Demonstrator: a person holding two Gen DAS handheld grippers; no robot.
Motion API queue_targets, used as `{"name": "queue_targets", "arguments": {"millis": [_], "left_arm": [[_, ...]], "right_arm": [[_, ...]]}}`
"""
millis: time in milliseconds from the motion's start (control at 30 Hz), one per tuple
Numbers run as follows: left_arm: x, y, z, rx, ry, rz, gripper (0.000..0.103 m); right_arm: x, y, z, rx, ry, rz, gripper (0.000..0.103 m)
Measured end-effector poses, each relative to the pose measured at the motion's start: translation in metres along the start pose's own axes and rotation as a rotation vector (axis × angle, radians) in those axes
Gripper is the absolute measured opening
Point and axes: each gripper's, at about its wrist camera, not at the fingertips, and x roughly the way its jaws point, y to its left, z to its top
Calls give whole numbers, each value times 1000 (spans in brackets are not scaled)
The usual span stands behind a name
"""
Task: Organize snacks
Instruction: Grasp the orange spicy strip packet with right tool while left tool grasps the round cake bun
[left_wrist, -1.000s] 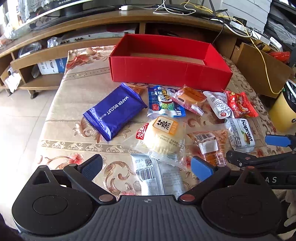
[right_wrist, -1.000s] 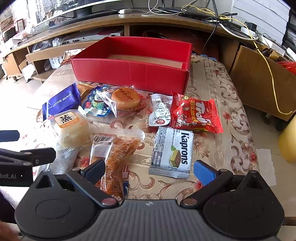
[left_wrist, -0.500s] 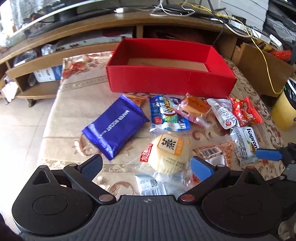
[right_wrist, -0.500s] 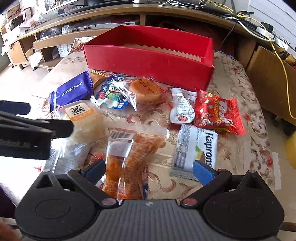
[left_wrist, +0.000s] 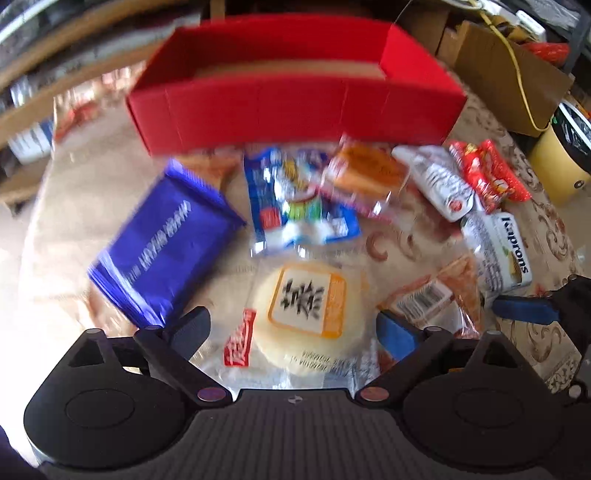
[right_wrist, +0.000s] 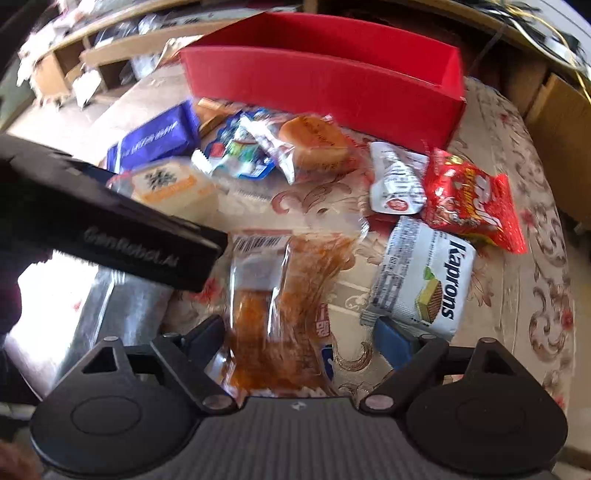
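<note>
Several snack packs lie on a patterned tablecloth before an open red box (left_wrist: 295, 107), also in the right wrist view (right_wrist: 332, 81). My left gripper (left_wrist: 293, 332) is open, its fingers on either side of a round pale cake pack (left_wrist: 314, 314). My right gripper (right_wrist: 303, 338) is open around a clear pack of orange snacks (right_wrist: 280, 306). A blue wafer pack (left_wrist: 166, 243), a white Kaprons pack (right_wrist: 424, 280), a red chip bag (right_wrist: 469, 203) and a wrapped bun (right_wrist: 314, 142) lie around. The left gripper's body (right_wrist: 110, 225) crosses the right wrist view.
A wooden shelf unit (right_wrist: 110, 48) stands behind the table. A cardboard box (left_wrist: 509, 74) and a yellow bin (left_wrist: 561, 155) stand at the right. The table's right edge (right_wrist: 569, 258) is near the Kaprons pack.
Both grippers have moved forward and down toward the snacks. The cake pack now lies between my left fingers and the orange snack pack between my right fingers. Both stay open.
</note>
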Motion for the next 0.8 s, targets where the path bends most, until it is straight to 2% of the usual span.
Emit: {"name": "queue_targets", "arguments": {"millis": [100, 300, 333, 433, 467, 500, 600, 800], "left_arm": [[0, 4, 3, -19, -6, -10, 98], [7, -5, 6, 57, 2, 27, 101], [7, -6, 6, 69, 0, 40, 100], [3, -4, 5, 73, -13, 57, 93], [2, -2, 6, 63, -19, 56, 88], [0, 0, 5, 49, -23, 50, 84], [-8, 5, 4, 17, -27, 32, 71], [-19, 6, -4, -11, -28, 28, 67]], "right_arm": [[4, 0, 3, 10, 14, 30, 101], [7, 2, 5, -15, 34, 35, 99], [6, 1, 5, -12, 32, 32, 97], [-2, -5, 3, 2, 8, 8, 70], [-5, -8, 3, 1, -2, 4, 65], [-7, -11, 3, 0, -10, 3, 54], [-10, -16, 3, 4, -20, 13, 49], [-15, -16, 1, -12, -33, 35, 43]]}}
